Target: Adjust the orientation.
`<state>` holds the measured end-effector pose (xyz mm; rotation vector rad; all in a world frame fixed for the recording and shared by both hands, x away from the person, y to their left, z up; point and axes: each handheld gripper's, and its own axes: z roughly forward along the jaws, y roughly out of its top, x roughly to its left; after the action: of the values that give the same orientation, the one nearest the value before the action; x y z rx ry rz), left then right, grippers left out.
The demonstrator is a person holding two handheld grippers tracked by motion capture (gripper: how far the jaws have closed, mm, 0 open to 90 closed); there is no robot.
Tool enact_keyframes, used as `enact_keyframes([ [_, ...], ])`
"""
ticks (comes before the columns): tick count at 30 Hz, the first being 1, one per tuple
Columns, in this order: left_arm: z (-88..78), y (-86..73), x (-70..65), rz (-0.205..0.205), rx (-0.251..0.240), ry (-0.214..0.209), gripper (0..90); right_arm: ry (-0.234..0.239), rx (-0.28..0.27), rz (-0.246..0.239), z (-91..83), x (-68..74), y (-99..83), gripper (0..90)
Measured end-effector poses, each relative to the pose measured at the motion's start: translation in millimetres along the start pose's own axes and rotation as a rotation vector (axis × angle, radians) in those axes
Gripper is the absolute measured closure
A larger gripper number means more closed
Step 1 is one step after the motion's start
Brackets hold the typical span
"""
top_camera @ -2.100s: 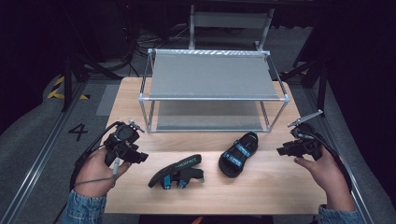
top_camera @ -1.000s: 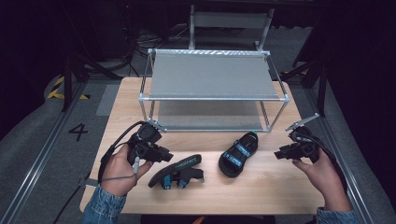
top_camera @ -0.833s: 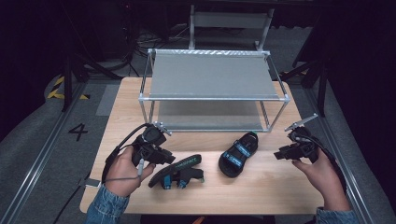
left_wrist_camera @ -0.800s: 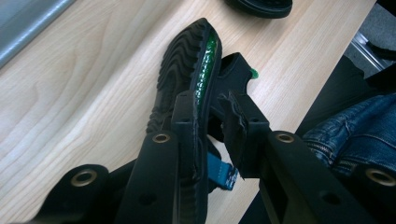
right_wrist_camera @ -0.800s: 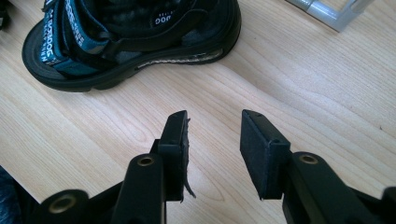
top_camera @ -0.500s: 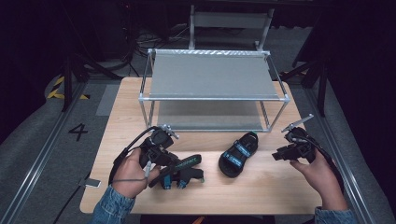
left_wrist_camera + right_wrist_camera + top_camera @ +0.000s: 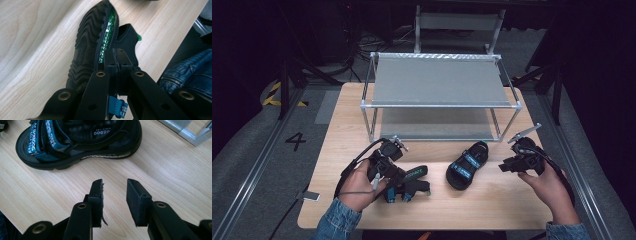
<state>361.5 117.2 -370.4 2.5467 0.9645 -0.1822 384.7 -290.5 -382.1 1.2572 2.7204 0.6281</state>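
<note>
Left claw (image 7: 117,60) clamped on sandal strap (image 7: 127,42); right claw (image 7: 114,195) half open.

Left sandal (image 7: 86,47) black, ribbed sole, green footbed; right sandal (image 7: 75,142) black, teal lettered straps; table (image 7: 357,115) pale woodgrain

Right gripper (image 7: 115,192) is seen with its 2 black jaws parted and nothing between them, having just been closing. Ahead, 1 black sandal (image 7: 82,142) with teal straps lies flat on the wooden table (image 7: 175,177). A metal rack foot (image 7: 192,132) is seen top right.
</note>
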Motion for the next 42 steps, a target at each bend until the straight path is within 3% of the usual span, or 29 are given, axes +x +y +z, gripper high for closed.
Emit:
enact_keyframes([
  [6, 5.4, 0.0, 2.7, -0.016, 0.027, 0.05, 89.6, 0.0, -0.003, -0.009, 0.9, 3.0, 0.9, 66.6],
  [8, 5.0, -0.4, 5.1, -0.018, 0.025, 0.034, 89.7, -0.002, -0.002, -0.012, 1.1, 3.6, 1.1, 66.6],
  [15, 2.4, 3.5, 8.6, -0.014, 0.019, 0.067, 89.8, -0.011, -0.012, -0.004, -1.7, 2.7, -4.3, 66.7],
  [19, 0.9, 6.3, 15.9, -0.025, 0.012, 0.059, 89.8, -0.017, -0.019, 0.016, -6.7, 0.6, -12.4, 66.6],
  [30, -2.7, 13.9, 34.3, -0.057, -0.006, 0.144, 89.7, -0.029, -0.004, 0.043, -7.8, 0.3, -26.9, 65.8],
  [35, -2.0, 16.1, 44.9, -0.073, -0.008, 0.16, 89.3, -0.036, -0.002, 0.054, -8.4, 0.0, -33.1, 65.5],
  [42, 6.3, 21.1, 64.4, -0.13, 0.009, 0.254, 87.3, -0.042, 0.002, 0.071, -9.3, -1.0, -44.4, 64.5],
])
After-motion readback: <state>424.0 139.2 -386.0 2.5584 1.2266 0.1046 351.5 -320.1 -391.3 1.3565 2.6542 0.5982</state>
